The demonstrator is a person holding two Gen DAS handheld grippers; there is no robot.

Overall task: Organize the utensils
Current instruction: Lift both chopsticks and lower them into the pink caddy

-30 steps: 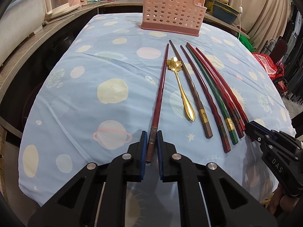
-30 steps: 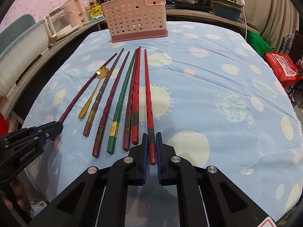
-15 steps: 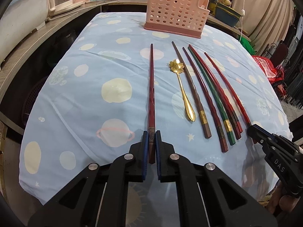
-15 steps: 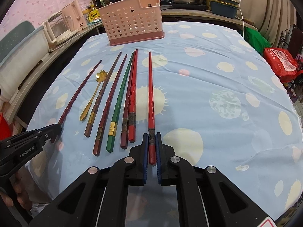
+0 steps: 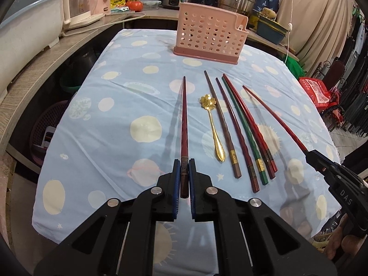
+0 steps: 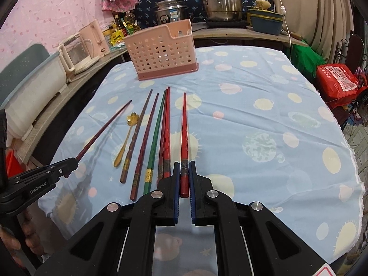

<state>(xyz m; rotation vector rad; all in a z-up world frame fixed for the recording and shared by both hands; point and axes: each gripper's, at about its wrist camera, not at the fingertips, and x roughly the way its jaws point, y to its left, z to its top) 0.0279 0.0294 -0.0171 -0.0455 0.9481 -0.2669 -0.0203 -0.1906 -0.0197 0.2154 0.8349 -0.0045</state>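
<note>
Now the left gripper [image 5: 184,177] is clamped on the thick end of a dark red chopstick [image 5: 184,124], low in the frame's centre, and the right gripper [image 6: 184,179] likewise pinches a bright red chopstick [image 6: 184,133]. Between them five chopsticks [image 5: 243,128] and a gold spoon [image 5: 212,126] lie on the blue tablecloth [image 5: 103,138]; the pink holder [image 5: 210,38] stands at upper centre.

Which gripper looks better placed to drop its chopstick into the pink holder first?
Left, narrowly. The left gripper is shut on the dark red chopstick, whose tip points almost straight at the pink holder. The right gripper, shut on the bright red chopstick, points right of it.
</note>
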